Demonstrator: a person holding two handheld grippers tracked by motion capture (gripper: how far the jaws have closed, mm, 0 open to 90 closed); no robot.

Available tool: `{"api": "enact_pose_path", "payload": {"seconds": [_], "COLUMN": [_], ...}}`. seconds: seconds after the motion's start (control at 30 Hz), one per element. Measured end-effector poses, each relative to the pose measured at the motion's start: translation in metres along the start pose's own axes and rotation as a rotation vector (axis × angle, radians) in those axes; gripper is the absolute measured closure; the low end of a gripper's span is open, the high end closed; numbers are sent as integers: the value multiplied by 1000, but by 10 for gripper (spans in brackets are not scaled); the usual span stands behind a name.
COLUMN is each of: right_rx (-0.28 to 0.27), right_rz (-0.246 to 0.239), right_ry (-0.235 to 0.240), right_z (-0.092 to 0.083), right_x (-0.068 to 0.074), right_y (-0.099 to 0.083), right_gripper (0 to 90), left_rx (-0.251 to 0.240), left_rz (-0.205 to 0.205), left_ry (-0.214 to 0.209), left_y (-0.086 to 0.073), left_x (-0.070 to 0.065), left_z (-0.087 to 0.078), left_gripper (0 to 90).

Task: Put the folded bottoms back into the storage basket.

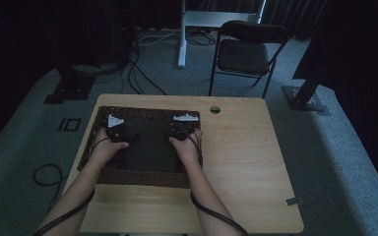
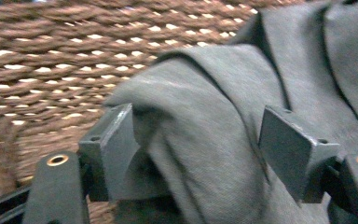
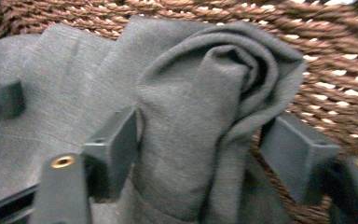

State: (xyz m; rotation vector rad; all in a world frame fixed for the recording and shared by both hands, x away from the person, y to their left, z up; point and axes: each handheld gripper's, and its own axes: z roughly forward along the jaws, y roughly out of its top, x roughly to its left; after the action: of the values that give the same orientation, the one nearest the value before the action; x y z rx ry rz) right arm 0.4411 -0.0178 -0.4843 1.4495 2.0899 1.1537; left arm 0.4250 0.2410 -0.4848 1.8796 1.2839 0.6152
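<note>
Jaws stand apart on both tongs: the left gripper (image 2: 200,154) brackets a bunched fold of grey cloth (image 2: 223,121) without pinching it, and the right gripper (image 3: 205,158) likewise straddles a rolled corner, its pads off the fabric. The cloth lies folded in the woven basket (image 1: 142,114), which sits at nine o'clock on the wooden table (image 1: 246,162). To finish the release well, I would lift both straight up together, so neither jaw snags a fold.
</note>
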Motion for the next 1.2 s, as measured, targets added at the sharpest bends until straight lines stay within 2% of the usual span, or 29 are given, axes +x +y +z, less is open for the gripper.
{"api": "enact_pose_path", "payload": {"seconds": [0.1,0.17,0.23,0.37,0.47,0.57,0.67,0.77,0.83,1.2], "right_rx": [-15,-21,-43,-72,-87,-117,-118,-133,-164,-186], "right_rz": [-32,-64,-54,-74,-81,-83,-114,-122,-119,-130], "right_ry": [13,15,31,49,58,74,84,85,82,62], "right_z": [-6,-11,-17,-30,-36,-49,-59,-66,-78,-101], "right_x": [-2,-2,-3,-2,-2,-2,-2,-2,-4,-20], "right_y": [4,7,10,18,21,28,32,35,40,36], "right_gripper": [212,199,195,182,179,175,159,159,159,155], "left_rx": [-1,-19,-33,-63,-64,-53,-67,-74,-79,-96], "left_rz": [7,0,-13,-5,-13,-1,-15,-5,-6,-1], "left_ry": [35,39,20,6,-17,-74,-100,-111,-113,-146], "left_y": [4,7,11,22,26,34,39,42,43,40], "left_x": [1,0,-2,-8,-13,-23,-28,-30,-31,-37], "left_z": [-5,-9,-15,-27,-33,-45,-54,-63,-68,-88], "left_gripper": [254,250,209,206,194,193,186,186,186,186]}}
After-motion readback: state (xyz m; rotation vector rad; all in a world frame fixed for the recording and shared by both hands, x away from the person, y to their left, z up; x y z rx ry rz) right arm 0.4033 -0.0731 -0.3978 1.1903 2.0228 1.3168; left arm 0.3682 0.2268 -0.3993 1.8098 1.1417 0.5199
